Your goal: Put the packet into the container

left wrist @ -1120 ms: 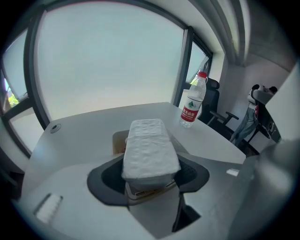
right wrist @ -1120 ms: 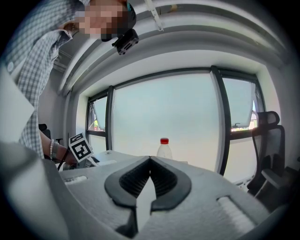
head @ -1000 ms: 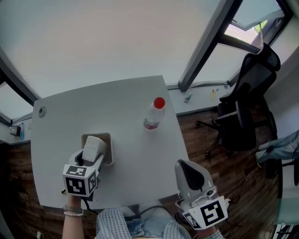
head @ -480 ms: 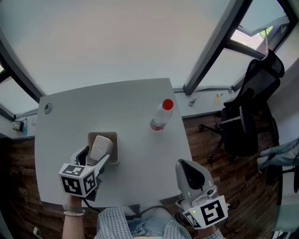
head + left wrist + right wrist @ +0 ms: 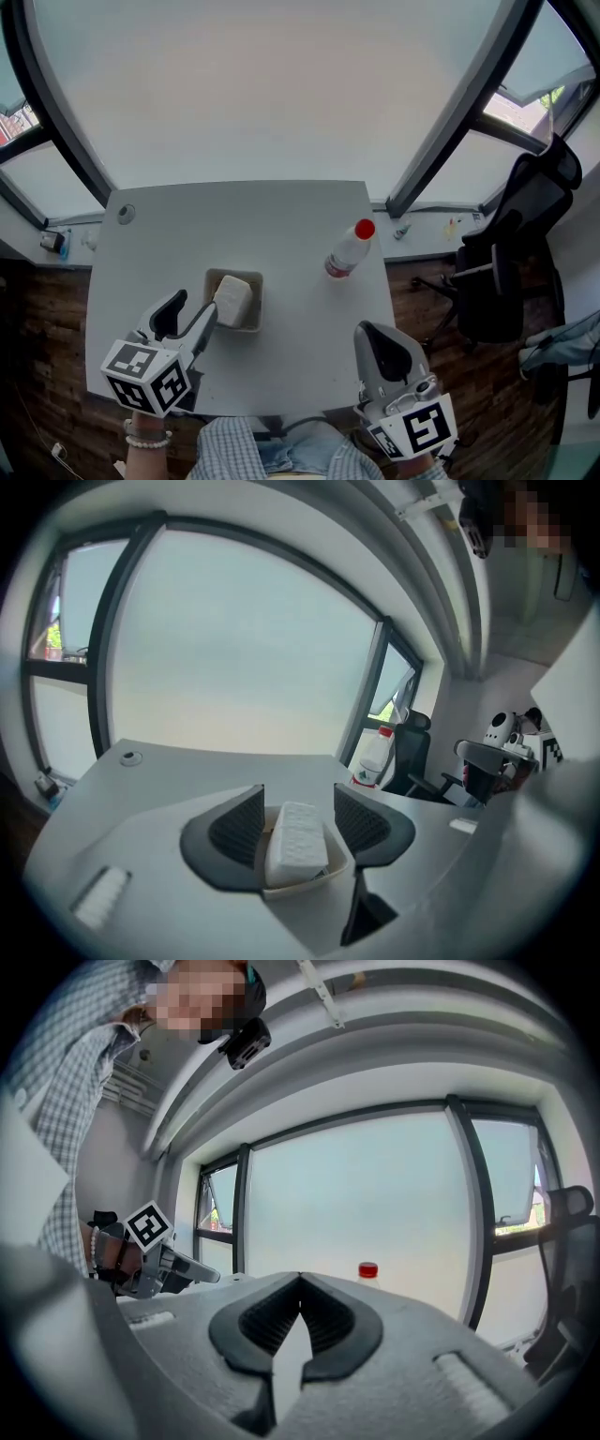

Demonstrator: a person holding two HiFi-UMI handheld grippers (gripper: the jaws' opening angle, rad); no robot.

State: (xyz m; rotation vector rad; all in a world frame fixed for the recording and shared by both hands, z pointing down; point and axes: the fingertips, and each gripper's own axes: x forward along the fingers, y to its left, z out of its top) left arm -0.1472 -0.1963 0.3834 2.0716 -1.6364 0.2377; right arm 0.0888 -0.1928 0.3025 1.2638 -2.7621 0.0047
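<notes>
1. The packet (image 5: 232, 298), a white block, is sitting inside the container (image 5: 254, 317). That's a small tan tray around the middle of the grey counter (image 5: 281, 216), a bit toward 7 o'clock. One end of the packet pokes up over the rim.
2. The left hand-held gripper (image 5: 190, 314) is at roughly 7 o'clock from the container, tips pointing at it. Its jaws are apart and closing, and it has hold of nothing. In the left gripper view the packet (image 5: 297, 841) lines up with the gap, but neither pad touches it. From the head view the packet looks to lie just beyond the tips, though that angle isn't great, so I'm not certain.
3. The right hand-held gripper (image 5: 380, 352) is down at 5 o'clock, off the counter's near edge. Its jaws are together at the tips with nothing in them, which is clear in the right gripper view (image 5: 300, 1283).
4. A plastic bottle with a red cap (image 5: 349, 251) stands near the counter's 3 o'clock edge, well apart from the container.
5. A black office chair (image 5: 506, 253) is on the wooden floor past that edge.
</notes>
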